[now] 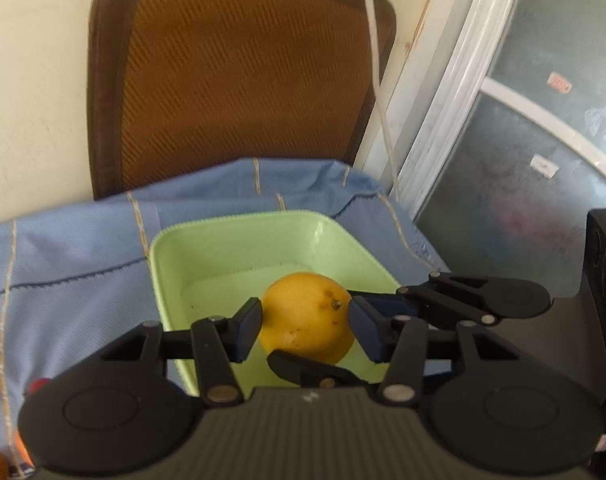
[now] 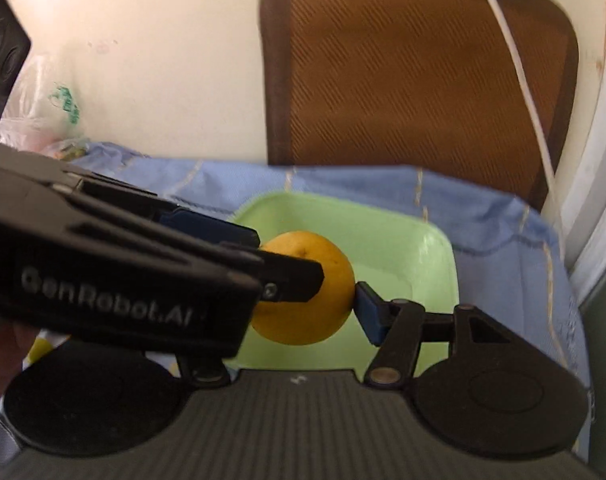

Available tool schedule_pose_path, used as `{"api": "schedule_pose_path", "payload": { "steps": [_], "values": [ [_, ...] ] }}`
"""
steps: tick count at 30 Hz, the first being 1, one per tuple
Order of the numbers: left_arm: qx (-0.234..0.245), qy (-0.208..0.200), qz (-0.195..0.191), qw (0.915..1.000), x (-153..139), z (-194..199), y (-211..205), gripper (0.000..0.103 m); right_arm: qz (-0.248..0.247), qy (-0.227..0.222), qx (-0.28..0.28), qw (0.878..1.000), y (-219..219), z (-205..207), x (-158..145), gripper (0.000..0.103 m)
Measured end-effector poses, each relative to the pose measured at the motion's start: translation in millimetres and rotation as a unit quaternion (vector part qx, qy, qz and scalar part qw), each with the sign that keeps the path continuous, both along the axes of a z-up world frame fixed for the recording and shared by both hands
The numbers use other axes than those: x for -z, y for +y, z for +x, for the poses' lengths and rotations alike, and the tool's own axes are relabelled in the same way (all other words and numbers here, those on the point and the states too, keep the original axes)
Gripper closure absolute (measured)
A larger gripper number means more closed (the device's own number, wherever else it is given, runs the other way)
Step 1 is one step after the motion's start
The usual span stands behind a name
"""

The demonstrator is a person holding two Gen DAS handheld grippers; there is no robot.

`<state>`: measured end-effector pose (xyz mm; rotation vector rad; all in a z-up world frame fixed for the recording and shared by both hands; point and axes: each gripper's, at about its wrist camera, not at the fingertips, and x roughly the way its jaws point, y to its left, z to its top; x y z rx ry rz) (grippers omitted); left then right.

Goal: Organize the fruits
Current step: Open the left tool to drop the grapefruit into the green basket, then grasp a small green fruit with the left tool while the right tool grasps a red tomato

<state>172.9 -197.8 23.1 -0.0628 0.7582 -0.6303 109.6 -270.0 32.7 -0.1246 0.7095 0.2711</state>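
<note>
Angled downward, the left hand-held gripper [image 1: 305, 326] clasps a yellow fruit [image 1: 306, 316] between its pads above the green tray [image 1: 239, 240]; the right hand-held gripper [image 2: 303, 304], crossing it, grips the same fruit.

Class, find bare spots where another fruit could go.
Free: the far floor of the green tray, between the fruit and its back wall; the blue cloth left of the tray. Crowded: around the fruit, where left tool and right tool meet.

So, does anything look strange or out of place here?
Yes: the left gripper and the right gripper both clamp one yellow fruit at the green tray, with their fingers crossing. One gripper would probably suffice for a single fruit.
</note>
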Motion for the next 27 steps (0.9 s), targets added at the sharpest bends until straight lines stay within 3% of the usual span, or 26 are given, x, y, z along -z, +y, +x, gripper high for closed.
{"api": "schedule_pose_path", "payload": {
  "steps": [4, 7, 12, 14, 15, 16, 20, 27],
  "values": [
    [-0.003, 0.011, -0.001, 0.9999, 6.3, 6.0, -2.9, 0.054, -0.001, 0.005, 0.0, 1.0, -4.8, 2.1, 7.4, 0.038],
    [-0.004, 0.018, -0.016, 0.9997, -2.8, 3.7, 7.8, 0.05, 0.0, -0.02, 0.008, 1.0, -7.7, -7.7, 2.8, 0.036],
    [-0.022, -0.025, -0.093, 0.9952, -40.6, -37.0, 79.0, 0.048, 0.027, -0.112, 0.023, 0.993, -19.8, -65.6, -6.8, 0.038],
    [-0.043, -0.048, -0.09, 0.9939, -49.7, -60.1, 110.0, 0.048, 0.04, -0.143, 0.019, 0.989, -18.8, -92.9, -10.2, 0.04],
    [-0.057, -0.061, -0.08, 0.9933, -52.5, -73.7, 125.1, 0.048, 0.048, -0.148, 0.014, 0.988, -17.2, -104.4, -9.9, 0.049],
    [-0.07, -0.07, -0.072, 0.9925, -52.8, -85.7, 137.3, 0.049, 0.061, -0.145, 0.008, 0.987, -15.3, -115.6, -8.5, 0.061],
    [-0.108, -0.076, -0.034, 0.9907, -40.0, -125.1, 164.0, 0.05, 0.111, -0.117, -0.012, 0.987, -2.3, -142.4, 1.3, 0.08],
    [-0.088, -0.048, -0.013, 0.9949, -0.8, -149.2, 161.8, 0.051, 0.16, -0.052, -0.038, 0.985, 38.1, -157.7, 23.4, 0.081]
  ]
}}
